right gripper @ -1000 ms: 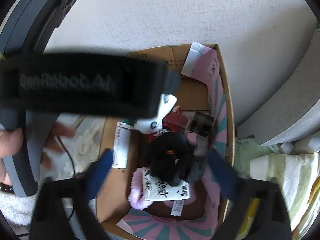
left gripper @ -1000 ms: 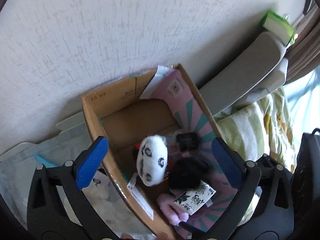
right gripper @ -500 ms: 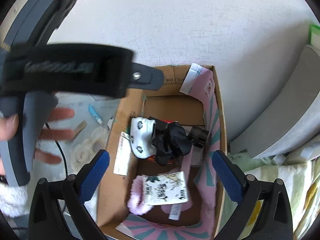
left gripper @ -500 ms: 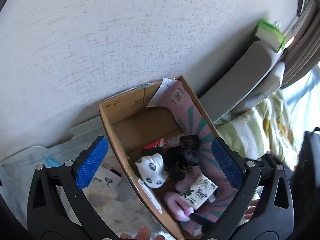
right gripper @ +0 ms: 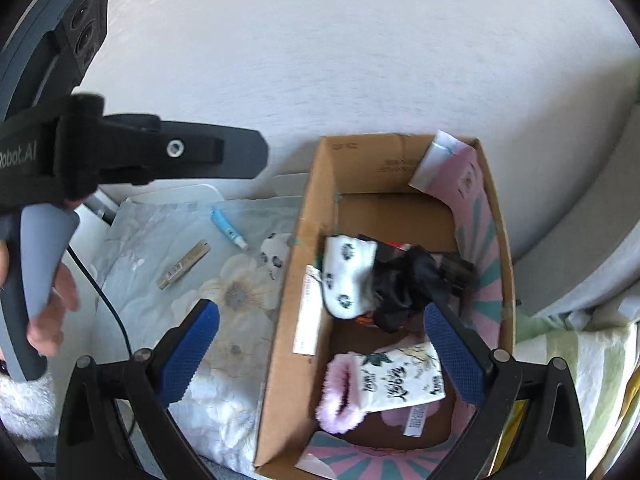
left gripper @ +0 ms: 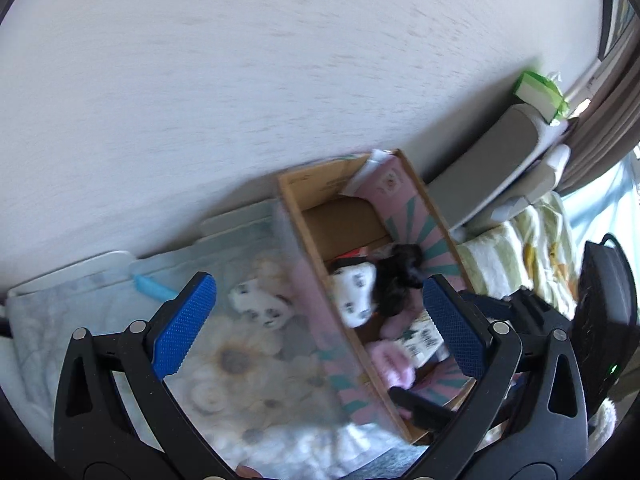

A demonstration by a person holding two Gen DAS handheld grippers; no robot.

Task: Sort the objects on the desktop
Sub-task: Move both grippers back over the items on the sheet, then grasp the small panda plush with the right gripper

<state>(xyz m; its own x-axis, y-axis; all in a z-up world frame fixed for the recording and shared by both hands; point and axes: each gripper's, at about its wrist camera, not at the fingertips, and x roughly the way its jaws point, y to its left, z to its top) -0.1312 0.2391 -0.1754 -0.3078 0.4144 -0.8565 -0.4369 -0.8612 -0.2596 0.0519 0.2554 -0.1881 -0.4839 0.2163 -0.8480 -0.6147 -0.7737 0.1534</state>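
Socks first: one white sock (right gripper: 347,280) with dark prints lies inside the cardboard box (right gripper: 308,216), up against its left wall, touching a black bundle (right gripper: 404,292) of cloth to its right. Nearer the camera in the same box sit a pink fluffy sock (right gripper: 340,392) and a printed white packet (right gripper: 404,376) resting partly on top of it. A long white label (right gripper: 307,312) hangs on the inner left wall.

Outside the box, a second patterned sock (right gripper: 274,254) lies on the floral cloth (right gripper: 168,292), just beside the box's outer wall. Further left on the cloth are a blue tube (right gripper: 229,233) and a tan strip (right gripper: 183,265) (what the strip is, I cannot tell), well apart from the box.

Right gripper (right gripper: 326,354) hovers above the box's near left wall, its blue pads spread wide with nothing between them. Left gripper (left gripper: 320,322) is just as wide, empty too, looking down over the cloth and the box edge; its view is blurred. From the right wrist view the left gripper's grey handle (right gripper: 36,264) shows at the left, with a hand (right gripper: 52,300) wrapped around it.

The box stands against a white wall (right gripper: 340,52), with a striped blanket (right gripper: 580,364) beside it on the right.
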